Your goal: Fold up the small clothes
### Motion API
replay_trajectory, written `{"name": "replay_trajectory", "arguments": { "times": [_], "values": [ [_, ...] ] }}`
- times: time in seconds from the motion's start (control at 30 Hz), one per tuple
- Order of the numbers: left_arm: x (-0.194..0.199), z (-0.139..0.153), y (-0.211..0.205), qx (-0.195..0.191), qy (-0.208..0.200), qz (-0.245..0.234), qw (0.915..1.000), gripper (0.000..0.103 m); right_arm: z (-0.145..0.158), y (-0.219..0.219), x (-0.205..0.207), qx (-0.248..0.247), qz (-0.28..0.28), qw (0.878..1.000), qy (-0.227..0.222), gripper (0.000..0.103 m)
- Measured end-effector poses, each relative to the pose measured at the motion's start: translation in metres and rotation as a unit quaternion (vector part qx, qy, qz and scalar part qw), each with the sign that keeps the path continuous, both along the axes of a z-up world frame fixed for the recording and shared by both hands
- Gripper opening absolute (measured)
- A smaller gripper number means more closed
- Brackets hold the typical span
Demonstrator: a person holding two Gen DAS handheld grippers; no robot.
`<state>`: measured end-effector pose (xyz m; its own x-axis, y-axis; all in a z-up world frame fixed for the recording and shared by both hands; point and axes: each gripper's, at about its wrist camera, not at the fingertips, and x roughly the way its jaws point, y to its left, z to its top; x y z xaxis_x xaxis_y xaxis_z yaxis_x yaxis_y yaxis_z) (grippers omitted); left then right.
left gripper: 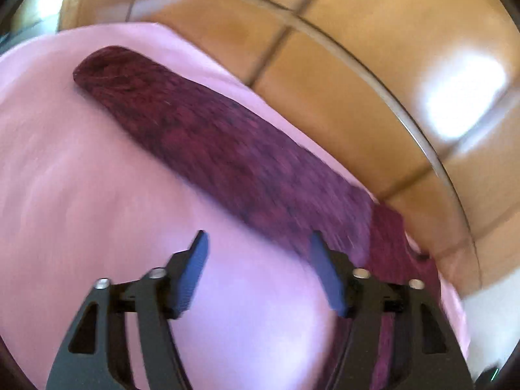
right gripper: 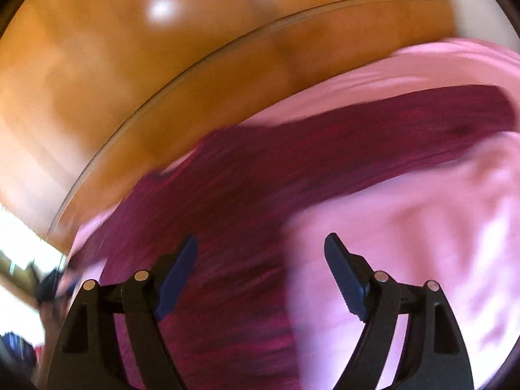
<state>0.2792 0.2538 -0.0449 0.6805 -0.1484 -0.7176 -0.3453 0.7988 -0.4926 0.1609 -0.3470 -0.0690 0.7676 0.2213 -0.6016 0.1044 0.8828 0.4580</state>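
Observation:
A dark maroon knitted garment (left gripper: 201, 136) lies as a long strip on a pink cloth (left gripper: 81, 195), running from upper left to lower right in the left wrist view. My left gripper (left gripper: 258, 243) is open and empty, just above the cloth at the strip's near edge. In the right wrist view the same maroon garment (right gripper: 260, 175) stretches across the pink cloth (right gripper: 422, 227), blurred by motion. My right gripper (right gripper: 261, 243) is open and empty, its left finger over the maroon fabric, its right finger over the pink cloth.
The pink cloth covers a round glass tabletop whose rim (left gripper: 406, 104) curves past the garment. An orange-brown tiled floor (left gripper: 357, 48) shows through and beyond the glass. Some dark objects (right gripper: 48, 286) lie beyond the table edge at the left in the right wrist view.

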Motion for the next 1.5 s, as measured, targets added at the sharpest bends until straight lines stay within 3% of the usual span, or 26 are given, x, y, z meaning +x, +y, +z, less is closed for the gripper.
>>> {"name": "replay_trajectory", "arguments": {
  "times": [0.13,0.27,0.33,0.43,0.53,0.77,0.8,0.87,0.9,0.93,0.97,1.07,1.17,1.2,1.33,1.43,1.5],
  "values": [
    [0.029,-0.016,0.042,-0.037,0.018,0.065,0.997,0.07,-0.011,0.068,0.006,-0.034,0.075,0.997,0.006,0.08],
    [0.042,-0.024,0.068,-0.059,0.014,0.107,0.9925,0.064,-0.027,0.09,0.019,-0.056,0.087,0.994,0.026,0.08],
    [0.046,-0.025,0.076,-0.063,0.016,0.11,0.9918,0.016,-0.035,0.096,0.021,-0.062,0.086,0.994,0.035,0.08],
    [0.033,-0.017,0.081,-0.06,-0.007,0.118,0.9912,0.012,-0.041,0.095,0.024,-0.064,0.085,0.994,0.032,0.08],
    [0.007,-0.005,0.071,-0.033,-0.033,0.12,0.9917,0.011,-0.046,0.094,0.024,-0.075,0.088,0.993,0.024,0.082],
    [-0.012,-0.019,0.057,0.023,0.019,0.116,0.9928,0.014,-0.048,0.1,0.029,-0.084,0.096,0.992,0.019,0.09],
    [-0.012,-0.016,0.055,0.029,0.023,0.116,0.9925,0.019,-0.047,0.097,0.029,-0.074,0.098,0.992,0.019,0.09],
    [-0.016,-0.005,0.05,0.042,0.024,0.121,0.9914,0.039,-0.042,0.087,0.025,-0.047,0.101,0.994,0.021,0.087],
    [-0.021,0.003,0.045,0.043,0.014,0.121,0.9916,0.056,-0.038,0.078,0.024,-0.023,0.099,0.995,0.022,0.084],
    [-0.02,0.01,0.04,0.042,0.0,0.12,0.9918,0.065,-0.034,0.067,0.022,0.001,0.092,0.996,0.021,0.083],
    [-0.025,0.016,0.033,0.045,-0.011,0.116,0.9921,0.066,-0.031,0.054,0.019,0.026,0.079,0.996,0.015,0.082],
    [-0.042,0.033,-0.009,0.054,-0.043,0.053,0.9962,0.066,-0.02,-0.007,0.004,0.078,0.0,0.997,-0.012,0.082],
    [-0.056,0.041,-0.06,0.07,-0.063,-0.028,0.9952,0.066,-0.023,-0.087,-0.012,0.116,-0.112,0.987,-0.016,0.071],
    [-0.065,0.043,-0.082,0.066,-0.076,-0.066,0.9927,0.066,-0.028,-0.121,-0.018,0.134,-0.164,0.977,-0.012,0.064],
    [-0.088,0.04,-0.155,0.062,-0.084,-0.186,0.977,0.066,-0.049,-0.22,-0.029,0.201,-0.292,0.935,-0.002,0.058],
    [-0.105,0.026,-0.199,0.067,-0.065,-0.242,0.9657,0.066,-0.062,-0.267,-0.022,0.246,-0.33,0.911,-0.001,0.059],
    [-0.108,0.016,-0.219,0.07,-0.051,-0.267,0.9598,0.066,-0.073,-0.288,-0.012,0.299,-0.337,0.893,-0.004,0.066]
  ]
}}
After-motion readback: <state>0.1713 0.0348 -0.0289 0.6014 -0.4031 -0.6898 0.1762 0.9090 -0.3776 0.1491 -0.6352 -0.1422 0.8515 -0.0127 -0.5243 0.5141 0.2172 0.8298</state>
